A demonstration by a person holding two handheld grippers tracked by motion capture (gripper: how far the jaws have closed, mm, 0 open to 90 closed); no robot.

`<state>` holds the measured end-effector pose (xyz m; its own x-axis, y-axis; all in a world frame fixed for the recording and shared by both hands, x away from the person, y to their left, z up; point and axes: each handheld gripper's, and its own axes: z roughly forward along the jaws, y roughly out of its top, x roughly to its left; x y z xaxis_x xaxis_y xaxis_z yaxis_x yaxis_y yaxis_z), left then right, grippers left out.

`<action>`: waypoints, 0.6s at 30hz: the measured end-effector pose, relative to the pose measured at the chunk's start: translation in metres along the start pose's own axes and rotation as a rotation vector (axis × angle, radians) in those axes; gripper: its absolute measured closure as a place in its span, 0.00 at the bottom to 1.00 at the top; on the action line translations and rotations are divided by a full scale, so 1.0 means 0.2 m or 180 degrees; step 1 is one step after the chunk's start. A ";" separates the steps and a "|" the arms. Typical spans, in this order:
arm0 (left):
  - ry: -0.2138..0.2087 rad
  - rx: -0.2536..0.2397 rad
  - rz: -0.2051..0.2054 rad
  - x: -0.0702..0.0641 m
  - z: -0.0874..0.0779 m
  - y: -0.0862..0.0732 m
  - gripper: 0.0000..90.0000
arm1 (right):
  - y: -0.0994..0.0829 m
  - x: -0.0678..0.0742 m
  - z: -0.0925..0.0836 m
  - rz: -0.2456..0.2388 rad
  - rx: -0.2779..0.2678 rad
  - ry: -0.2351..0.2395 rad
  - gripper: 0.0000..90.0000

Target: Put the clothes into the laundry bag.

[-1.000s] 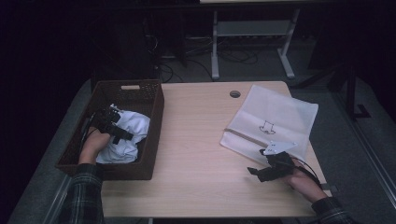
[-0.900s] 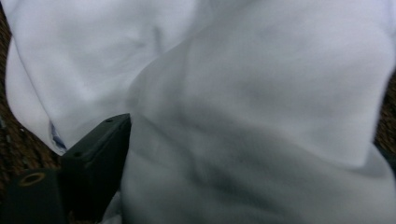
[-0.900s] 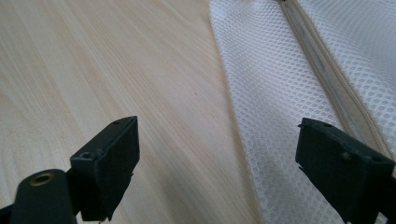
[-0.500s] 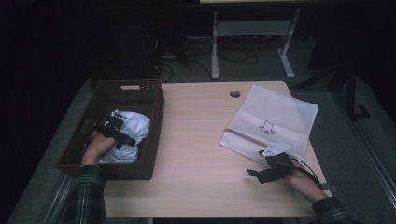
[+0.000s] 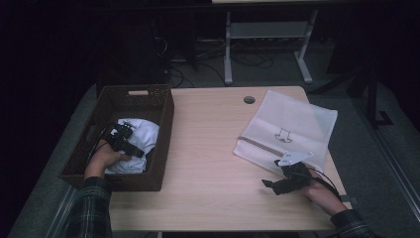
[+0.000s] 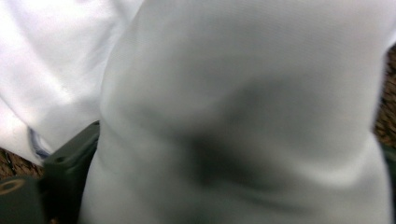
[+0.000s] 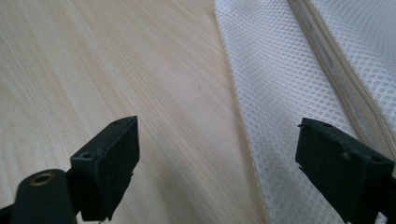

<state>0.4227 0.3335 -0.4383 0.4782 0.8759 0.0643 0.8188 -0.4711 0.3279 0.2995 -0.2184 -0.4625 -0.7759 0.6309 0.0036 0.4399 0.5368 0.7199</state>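
Left gripper (image 5: 130, 142): down in the basket on the white cloth; the left gripper view has a fold of cloth lying between the two jaws and covering most of them, and the jaws have just been closing a little, so whether the pads press the cloth cannot be told.
Right gripper (image 5: 275, 184): resting low on the table by the near corner of the mesh bag, jaws standing wide apart with bare wood and the bag's edge between them, holding nothing.
Table (image 5: 208, 148): light wood, with a round cable hole near its far edge.
Basket (image 5: 163, 119): dark brown wicker, rectangular, on the table's left end.
Mesh bag (image 5: 297, 119): white netting, flat on the right end (a beige zip strip runs along its near side, small dark motif at centre).
White cloth (image 5: 143, 134): bunched in the basket, under the left gripper.
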 end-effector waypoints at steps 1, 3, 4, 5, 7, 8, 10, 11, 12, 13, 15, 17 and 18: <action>0.0002 0.0001 0.0023 0.00 -0.01 0.00 0.10 | 0.00 0.00 0.00 0.0003 0.0006 0.0000 0.14; -0.0008 -0.0017 0.0054 0.01 -0.02 -0.01 0.17 | 0.00 0.00 0.00 0.0005 0.0013 -0.0006 0.15; -0.0015 -0.0018 0.0061 0.01 -0.02 -0.01 0.20 | 0.00 0.00 0.00 0.0005 0.0014 -0.0004 0.15; -0.0014 -0.0010 0.0079 0.01 -0.03 -0.01 0.23 | 0.00 0.00 0.00 0.0004 0.0014 -0.0003 0.15; -0.0009 0.0018 0.0073 0.02 -0.05 -0.01 0.39 | 0.00 0.00 0.00 0.0002 0.0016 -0.0001 0.15; -0.0013 0.0032 0.0060 0.02 -0.05 -0.01 0.44 | 0.00 0.00 0.00 0.0002 0.0023 -0.0001 0.15; -0.0012 0.0053 0.0050 0.02 -0.06 -0.01 0.48 | 0.00 0.00 0.00 0.0001 0.0027 -0.0001 0.15; -0.0013 0.0056 0.0032 0.02 -0.06 -0.01 0.52 | 0.00 0.00 0.00 -0.0006 0.0029 0.0000 0.15; -0.0018 0.0059 0.0011 0.02 -0.07 -0.01 0.60 | 0.00 0.00 0.00 -0.0007 0.0032 0.0001 0.15; -0.0018 0.0059 0.0011 0.02 -0.07 -0.01 0.63 | 0.00 0.00 0.00 -0.0009 0.0031 0.0000 0.15; -0.0030 0.0051 -0.0034 0.02 -0.08 -0.01 0.66 | 0.00 0.00 0.00 -0.0008 0.0030 0.0000 0.15; -0.0057 0.0029 -0.0110 0.03 -0.10 -0.01 0.67 | 0.00 0.00 0.00 -0.0006 0.0030 -0.0003 0.14; -0.0079 0.0021 -0.0145 0.04 -0.10 -0.02 0.67 | 0.00 0.00 0.00 -0.0005 0.0031 -0.0001 0.15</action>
<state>0.4172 0.3444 -0.4193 0.4482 0.8936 0.0259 0.8420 -0.4317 0.3236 0.2991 -0.2182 -0.4629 -0.7764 0.6303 0.0022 0.4430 0.5432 0.7132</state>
